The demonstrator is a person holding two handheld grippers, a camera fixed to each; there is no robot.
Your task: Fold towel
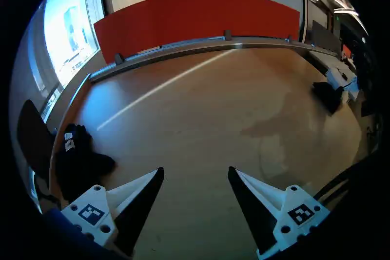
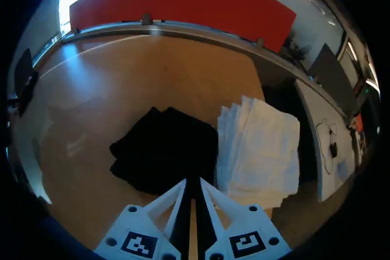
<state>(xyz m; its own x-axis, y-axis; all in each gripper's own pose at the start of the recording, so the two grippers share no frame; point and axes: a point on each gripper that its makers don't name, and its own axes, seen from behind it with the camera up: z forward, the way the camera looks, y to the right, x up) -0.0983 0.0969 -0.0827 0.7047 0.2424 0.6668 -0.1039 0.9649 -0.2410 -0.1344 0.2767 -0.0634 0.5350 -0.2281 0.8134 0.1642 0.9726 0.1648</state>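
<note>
A crumpled black towel [image 2: 163,155] lies on the wooden table [image 2: 146,79] right in front of my right gripper [image 2: 193,180]. Its fingers are closed to a thin slit, and their tips pinch the towel's near edge. A stack of folded white towels [image 2: 261,152] sits just to the right of the black one, touching it. My left gripper [image 1: 195,174] hovers open over bare wood [image 1: 209,113] with nothing between its fingers. Far to its right lies a dark cloth [image 1: 329,95] beside something white [image 1: 341,78].
Another black cloth [image 1: 78,157] lies at the table's left edge, near my left gripper. A red partition [image 1: 195,16] [image 2: 185,1] with a metal rail runs along the table's far side. A grey desk with a cable [image 2: 326,138] stands beyond the white stack.
</note>
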